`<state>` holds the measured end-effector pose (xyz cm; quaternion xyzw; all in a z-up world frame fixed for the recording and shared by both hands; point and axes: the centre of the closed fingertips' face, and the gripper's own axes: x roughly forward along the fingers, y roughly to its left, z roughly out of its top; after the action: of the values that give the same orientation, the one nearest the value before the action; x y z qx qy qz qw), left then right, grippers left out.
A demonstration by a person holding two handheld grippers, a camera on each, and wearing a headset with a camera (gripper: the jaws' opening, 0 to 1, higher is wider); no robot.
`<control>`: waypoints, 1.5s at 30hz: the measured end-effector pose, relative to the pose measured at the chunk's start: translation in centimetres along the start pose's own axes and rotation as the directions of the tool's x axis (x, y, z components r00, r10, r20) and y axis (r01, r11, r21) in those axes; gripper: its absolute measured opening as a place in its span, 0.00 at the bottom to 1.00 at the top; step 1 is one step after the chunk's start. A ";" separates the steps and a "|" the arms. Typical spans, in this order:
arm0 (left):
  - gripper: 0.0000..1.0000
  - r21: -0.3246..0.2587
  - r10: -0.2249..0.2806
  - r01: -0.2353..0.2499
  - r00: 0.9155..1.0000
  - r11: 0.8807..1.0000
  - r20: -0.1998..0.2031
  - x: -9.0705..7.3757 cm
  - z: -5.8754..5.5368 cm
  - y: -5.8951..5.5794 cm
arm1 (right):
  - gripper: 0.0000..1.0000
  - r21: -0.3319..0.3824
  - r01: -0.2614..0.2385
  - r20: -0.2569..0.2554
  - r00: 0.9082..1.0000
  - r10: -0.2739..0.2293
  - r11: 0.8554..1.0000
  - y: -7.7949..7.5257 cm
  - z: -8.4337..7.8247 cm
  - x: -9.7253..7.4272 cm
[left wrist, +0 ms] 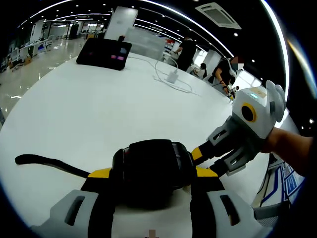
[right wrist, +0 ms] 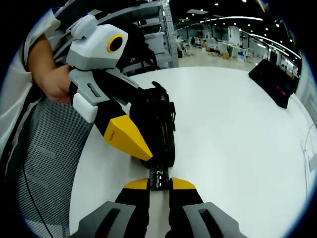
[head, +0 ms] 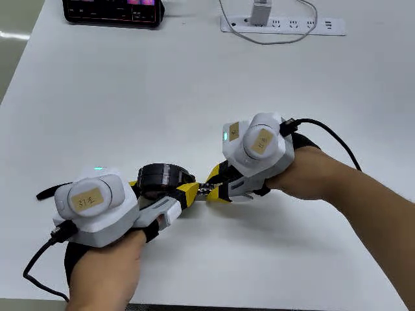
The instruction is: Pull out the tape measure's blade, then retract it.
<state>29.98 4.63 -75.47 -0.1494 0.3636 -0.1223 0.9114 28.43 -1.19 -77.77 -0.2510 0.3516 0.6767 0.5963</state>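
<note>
A black round tape measure (head: 162,179) lies on the white table (head: 194,97). My left gripper (head: 170,197) is shut on its case (left wrist: 153,168), yellow-tipped fingers (left wrist: 99,173) on both sides. A black wrist strap (left wrist: 44,162) trails off to the left of the case. My right gripper (head: 215,189) faces it from the right and is shut on the tip of the blade (right wrist: 158,177), which sticks out only a short way from the case (right wrist: 156,129). The left gripper (right wrist: 124,136) appears in the right gripper view, and the right gripper (left wrist: 208,159) in the left gripper view.
A dark device with a lit screen (head: 113,11) sits at the table's far left. A white power strip (head: 285,24) with a plugged charger and cable lies at the far right. A black cable (head: 327,133) runs from the right gripper. People stand in the background (left wrist: 220,74).
</note>
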 end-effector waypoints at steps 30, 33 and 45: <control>0.58 -0.010 -0.005 0.005 1.000 1.000 0.003 0.0 0.0 0.1 | 0.11 0.013 0.001 0.035 0.999 -0.001 1.000 0.0 1.1 0.9; 0.58 -0.015 -0.006 0.006 1.000 1.000 0.002 0.0 0.1 0.0 | 0.12 0.018 0.003 0.034 0.999 -0.004 1.000 0.0 1.1 0.9; 0.60 -0.012 -0.016 0.016 1.000 1.000 -0.018 -0.1 0.0 -0.1 | 0.20 0.045 0.000 0.046 0.999 -0.002 0.999 0.2 1.4 0.5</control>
<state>29.90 4.54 -75.37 -0.1567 0.3713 -0.1288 0.9061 28.28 0.21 -77.28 -0.2218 0.3529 0.6739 0.6100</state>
